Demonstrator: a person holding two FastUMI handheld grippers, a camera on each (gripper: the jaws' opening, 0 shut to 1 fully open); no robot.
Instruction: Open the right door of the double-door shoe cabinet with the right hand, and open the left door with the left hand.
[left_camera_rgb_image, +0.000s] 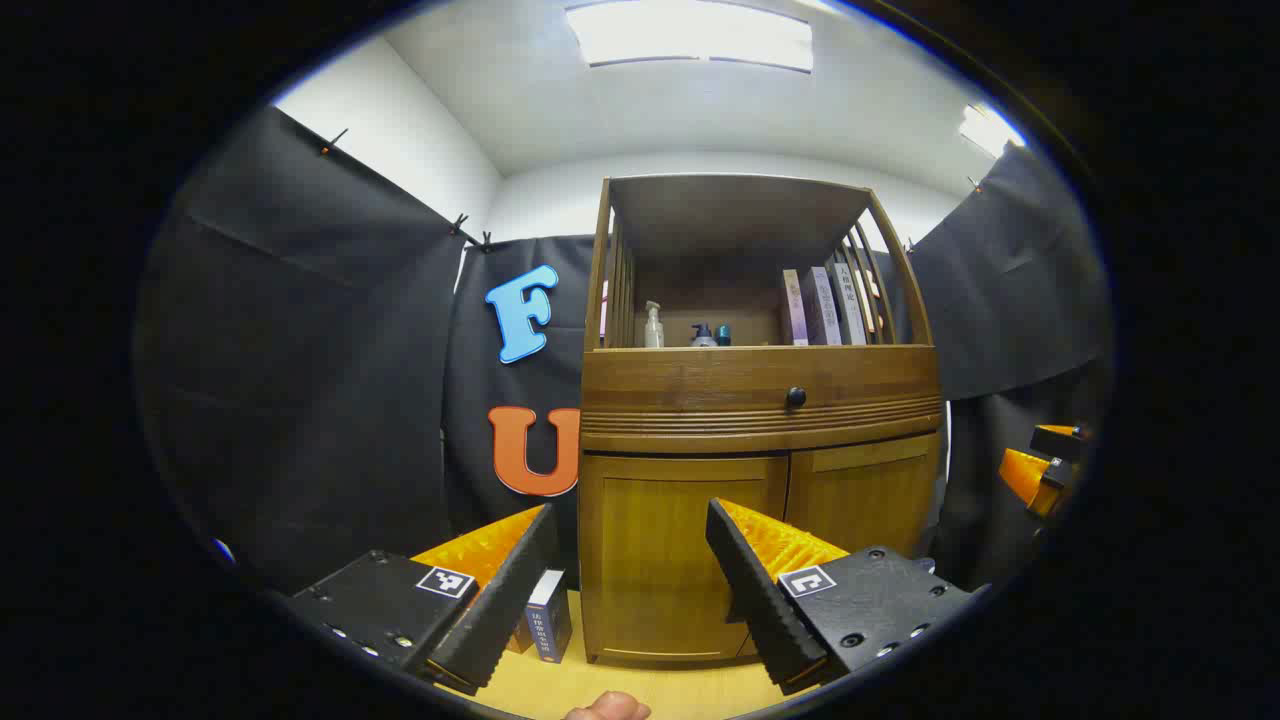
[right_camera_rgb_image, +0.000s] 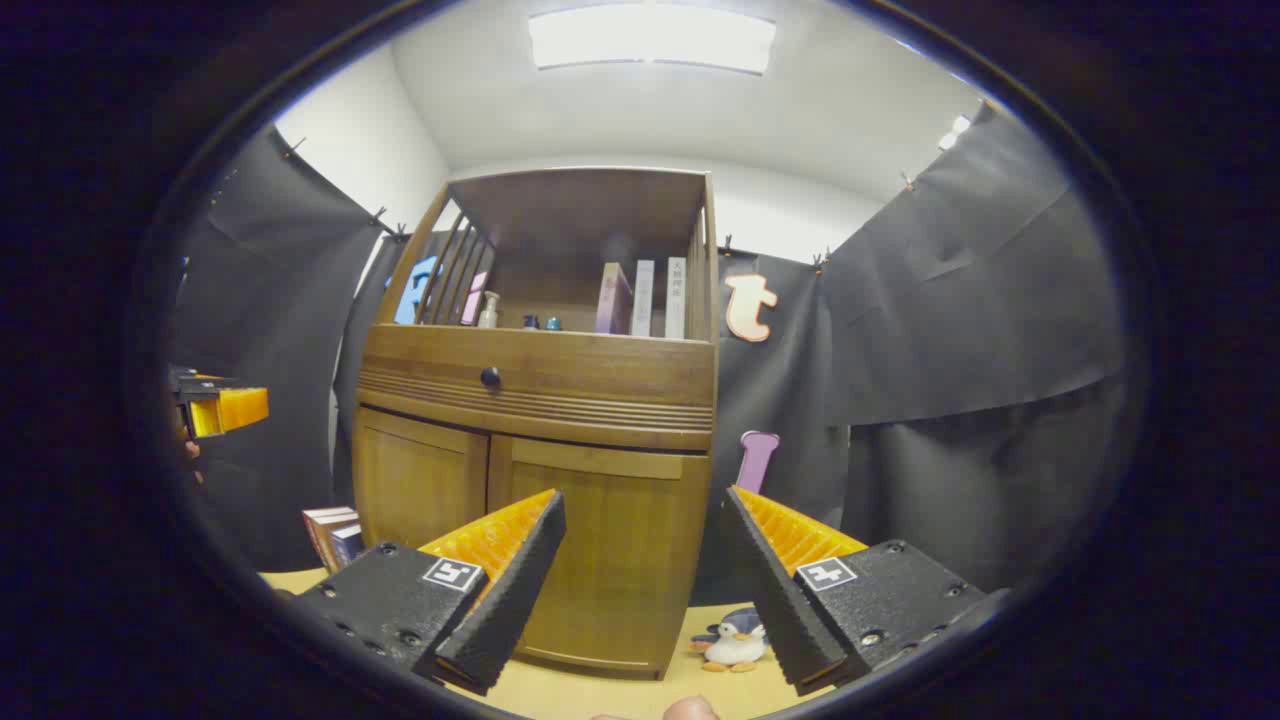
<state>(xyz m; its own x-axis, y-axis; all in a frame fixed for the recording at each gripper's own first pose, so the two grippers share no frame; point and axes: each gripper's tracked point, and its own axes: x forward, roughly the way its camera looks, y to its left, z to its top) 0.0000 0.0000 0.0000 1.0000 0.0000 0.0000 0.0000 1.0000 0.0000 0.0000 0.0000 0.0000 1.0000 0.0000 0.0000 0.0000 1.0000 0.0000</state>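
**Both grippers' fingers spread, cabinet doors shut**

The fingers of the left gripper (left_camera_rgb_image: 630, 590) stand wide apart at the bottom of the left gripper view, holding nothing, with the left door (left_camera_rgb_image: 680, 550) of the shoe cabinet (left_camera_rgb_image: 760, 400) showing in the gap between them. The right gripper's (right_camera_rgb_image: 640, 590) fingers are likewise spread and hold nothing at the bottom of the right gripper view, framing the right door (right_camera_rgb_image: 600, 560).

In the left gripper view the cabinet fills the centre of the frame. Both lower doors lie flush with the front, closed, the right door (left_camera_rgb_image: 865, 495) partly behind the right-hand finger. Above them runs a drawer with a dark round knob (left_camera_rgb_image: 796, 397), and over that an open shelf with small bottles (left_camera_rgb_image: 654, 326) to the left and upright books (left_camera_rgb_image: 825, 306) to the right. A book (left_camera_rgb_image: 548, 615) stands on the yellow surface (left_camera_rgb_image: 640, 685) at the cabinet's lower left corner. The other gripper shows at the right edge of the frame, well apart from the cabinet.

In the right gripper view the cabinet sits left of centre, its left door (right_camera_rgb_image: 420, 490) also closed. A toy penguin (right_camera_rgb_image: 735, 640) lies on the yellow surface at the cabinet's lower right corner, and a few books (right_camera_rgb_image: 332, 535) stand at lower left.
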